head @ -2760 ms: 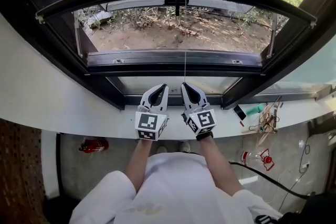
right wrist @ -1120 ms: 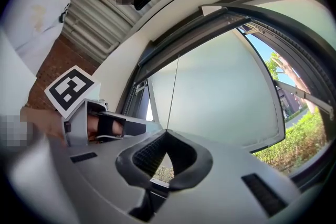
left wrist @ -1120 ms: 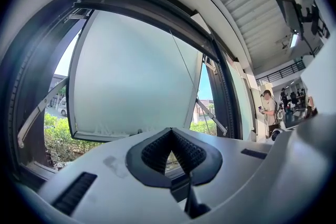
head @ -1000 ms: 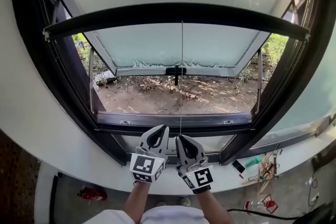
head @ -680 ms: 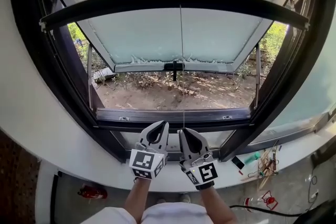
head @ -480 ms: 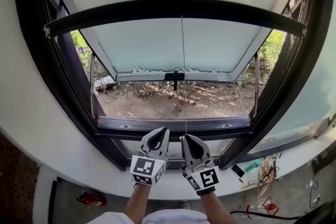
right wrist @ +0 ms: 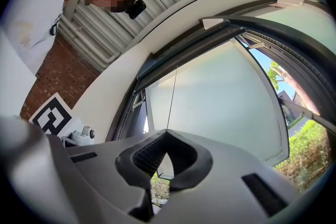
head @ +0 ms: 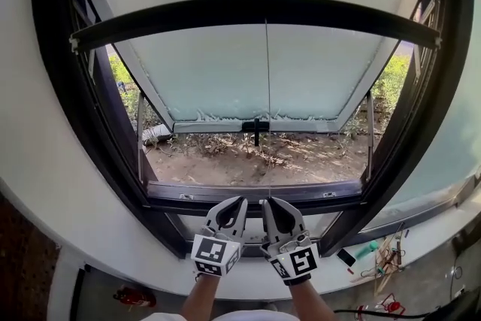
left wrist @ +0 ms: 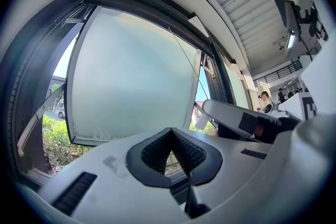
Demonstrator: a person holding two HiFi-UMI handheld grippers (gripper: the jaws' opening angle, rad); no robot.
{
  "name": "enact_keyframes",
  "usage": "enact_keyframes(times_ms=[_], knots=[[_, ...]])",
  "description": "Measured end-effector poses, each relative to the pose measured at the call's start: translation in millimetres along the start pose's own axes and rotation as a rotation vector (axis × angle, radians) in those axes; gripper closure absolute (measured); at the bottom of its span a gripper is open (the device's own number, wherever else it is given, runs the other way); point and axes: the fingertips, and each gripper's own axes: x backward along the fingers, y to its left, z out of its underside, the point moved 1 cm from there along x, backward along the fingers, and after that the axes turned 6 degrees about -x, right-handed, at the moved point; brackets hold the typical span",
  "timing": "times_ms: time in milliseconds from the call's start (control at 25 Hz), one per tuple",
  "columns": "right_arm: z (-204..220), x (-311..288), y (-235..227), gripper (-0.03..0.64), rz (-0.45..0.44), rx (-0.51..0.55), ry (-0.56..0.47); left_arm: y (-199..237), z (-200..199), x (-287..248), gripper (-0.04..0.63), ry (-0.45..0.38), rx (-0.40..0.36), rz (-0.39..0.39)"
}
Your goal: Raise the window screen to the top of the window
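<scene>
Though held side by side over the white sill (head: 98, 237), tips nearly touching, doing different work. At the left gripper (head: 241, 200): jaws pressed together on nothing, only daylight in the notch behind the tips. At the right gripper (head: 265, 200): jaws together too, but seemingly pinching the lower end of a thin cord (head: 267, 109), going by the line stopping dead at the tips in the right gripper view. From there, straight up and away: cord taut, long axis near vertical, rising over the strip of bare ground (head: 301, 162) outside, passing just right of the handle (head: 255, 125), crossing the frosted glass pane (head: 218, 79) swung outward, and ending at the middle of the dark bottom bar of the window screen (head: 188, 15). Well above both grippers, that bar, stretched crosswise from one side of the black window frame (head: 56, 86) to the other. High in the opening, yet apart from the frame's top edge, so probably part-way raised and not yet home. Nearer hand for the job: the right, already joined to the bar through the cord; left just beside the line, seemingly clear of it. Likely calls for following the cord upward, in line with the bar's middle, to keep the bar from tilting.
</scene>
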Motion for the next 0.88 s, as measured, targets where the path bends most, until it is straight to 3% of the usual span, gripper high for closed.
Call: enact_keyframes(times_ms=[720,880], knots=[[-57.9,-49.9,-5.0,0.617,-0.025,0.080,-0.108,20.4,7.2,4.8,0.594,0.015,0.010,-0.036],[-87.3,-47.5,-2.7,0.617,-0.054,0.004,-0.170,19.8,11.5,3.7,0.594,0.021,0.019,-0.033]])
